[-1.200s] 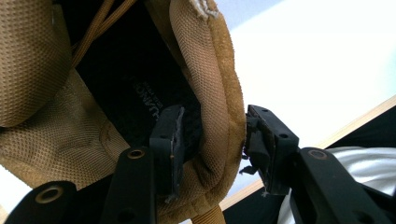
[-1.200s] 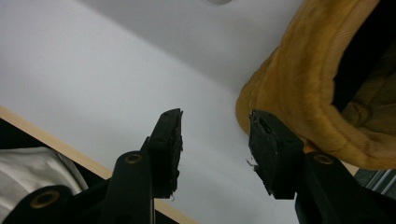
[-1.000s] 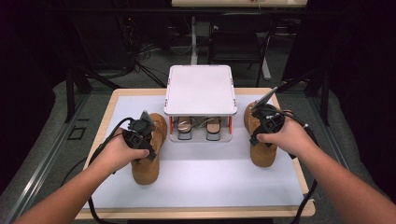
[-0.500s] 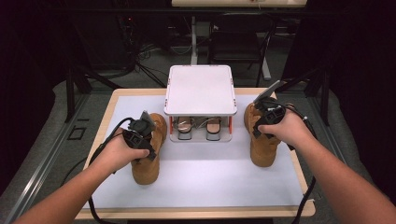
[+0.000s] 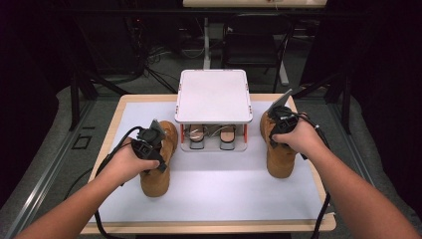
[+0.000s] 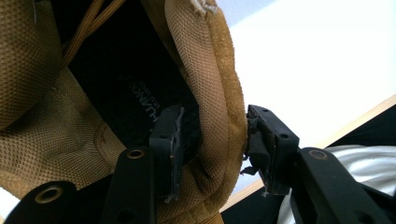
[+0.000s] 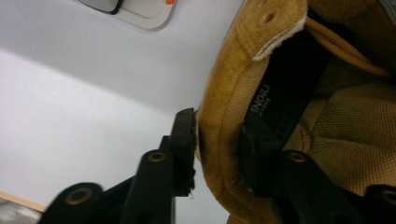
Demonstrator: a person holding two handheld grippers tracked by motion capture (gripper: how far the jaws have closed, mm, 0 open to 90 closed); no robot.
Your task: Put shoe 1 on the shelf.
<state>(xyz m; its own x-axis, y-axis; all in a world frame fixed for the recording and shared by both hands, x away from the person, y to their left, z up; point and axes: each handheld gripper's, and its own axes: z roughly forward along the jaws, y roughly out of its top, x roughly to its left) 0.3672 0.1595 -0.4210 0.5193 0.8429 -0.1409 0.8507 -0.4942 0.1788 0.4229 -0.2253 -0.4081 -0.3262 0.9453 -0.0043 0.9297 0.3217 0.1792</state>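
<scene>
Over each boot collar, a hand-held gripper

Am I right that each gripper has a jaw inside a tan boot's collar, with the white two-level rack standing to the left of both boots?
Not quite. The rack stands between the two boots, as the high view shows: left boot on one side, right boot on the other. The rest holds: left gripper and right gripper each straddle a collar.
</scene>
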